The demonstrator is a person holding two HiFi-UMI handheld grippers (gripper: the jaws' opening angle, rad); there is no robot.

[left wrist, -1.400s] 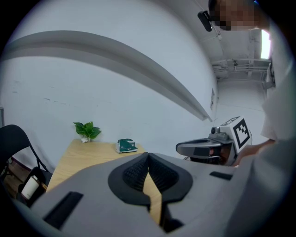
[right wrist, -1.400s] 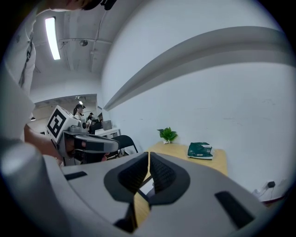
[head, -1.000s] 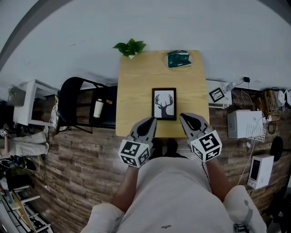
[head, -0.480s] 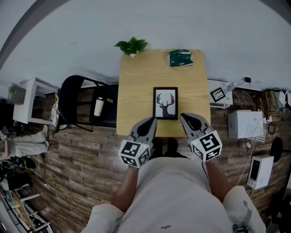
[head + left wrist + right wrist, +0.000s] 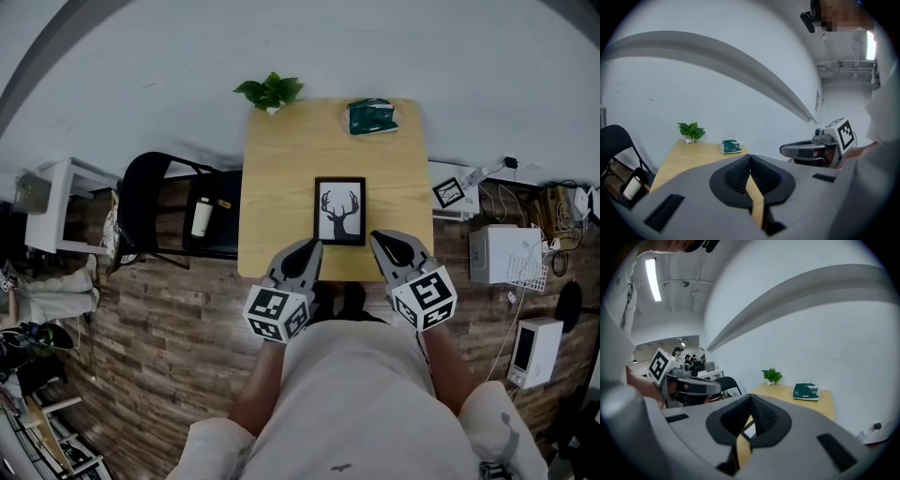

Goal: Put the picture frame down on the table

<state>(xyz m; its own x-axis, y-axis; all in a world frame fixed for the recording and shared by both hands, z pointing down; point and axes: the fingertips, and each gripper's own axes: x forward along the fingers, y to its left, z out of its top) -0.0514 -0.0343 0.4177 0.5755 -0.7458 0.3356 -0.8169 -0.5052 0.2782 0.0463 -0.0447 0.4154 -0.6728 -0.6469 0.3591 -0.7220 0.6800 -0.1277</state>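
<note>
Two grippers, head view. The left gripper [image 5: 307, 251] and the right gripper [image 5: 384, 246] hover side by side above the near edge of the table [image 5: 281, 187]. Each one's jaws are closed pad to pad and grip nothing. The picture frame [image 5: 339, 212], showing an antlered stag, sits on the wood just beyond both tips. It appears to lie face up, apart from either gripper, in the near half of the table. A potted plant [image 5: 270, 94] and a green packet [image 5: 371, 117] stand well apart from it at the far edge. Judged from this layout, the frame is already set down.

Hazards: the frame lies near the front edge, so a forward sweep of either closed gripper could catch its border and skid it across the smooth top. Any re-grip would need the jaws opened first. A thin frame lying flat offers little edge to pinch, so it may slide rather than lift.
</note>
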